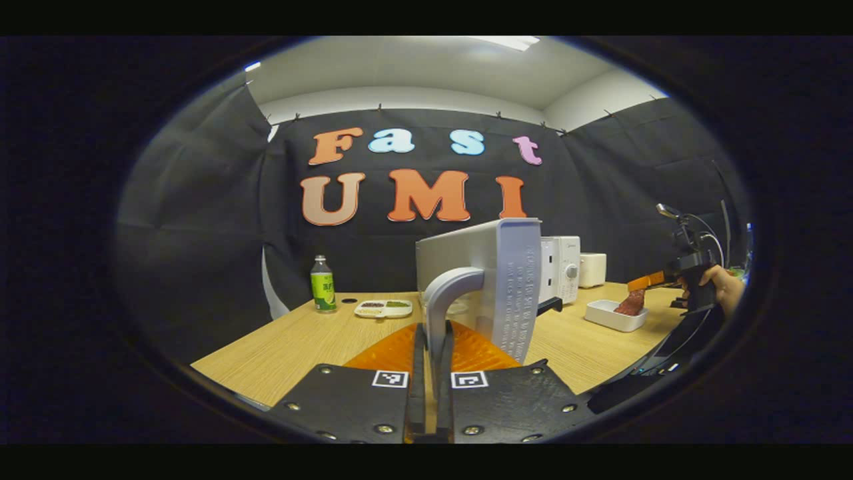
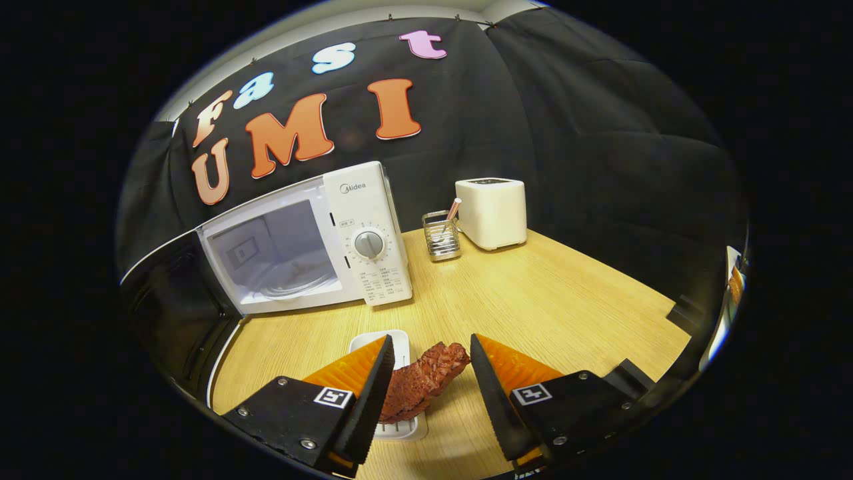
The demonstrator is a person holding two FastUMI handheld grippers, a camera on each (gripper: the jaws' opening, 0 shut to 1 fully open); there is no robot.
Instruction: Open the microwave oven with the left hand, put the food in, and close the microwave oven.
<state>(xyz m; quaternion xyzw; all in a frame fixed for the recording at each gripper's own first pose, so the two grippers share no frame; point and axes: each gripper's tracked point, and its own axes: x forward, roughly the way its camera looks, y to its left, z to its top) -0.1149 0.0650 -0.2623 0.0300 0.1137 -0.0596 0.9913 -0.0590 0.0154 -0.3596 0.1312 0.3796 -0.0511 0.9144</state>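
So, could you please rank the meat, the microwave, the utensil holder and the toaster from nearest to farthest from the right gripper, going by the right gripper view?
1. Meat, between the right gripper's fingers, over the white dish.
2. Microwave, ahead to the left, door open.
3. Utensil holder, behind the microwave's right corner.
4. Toaster, just right of the holder, slightly farther back.

1. I see pale wood-grain, matt, on the table [image 2: 533, 293].
2. The microwave [image 2: 363, 233] at centre left looks like smooth white plastic.
3. The food [image 2: 423, 381] at lower centre appears rough and ridged.
4. The caddy [image 2: 441, 235] looks like shiny wire metal.
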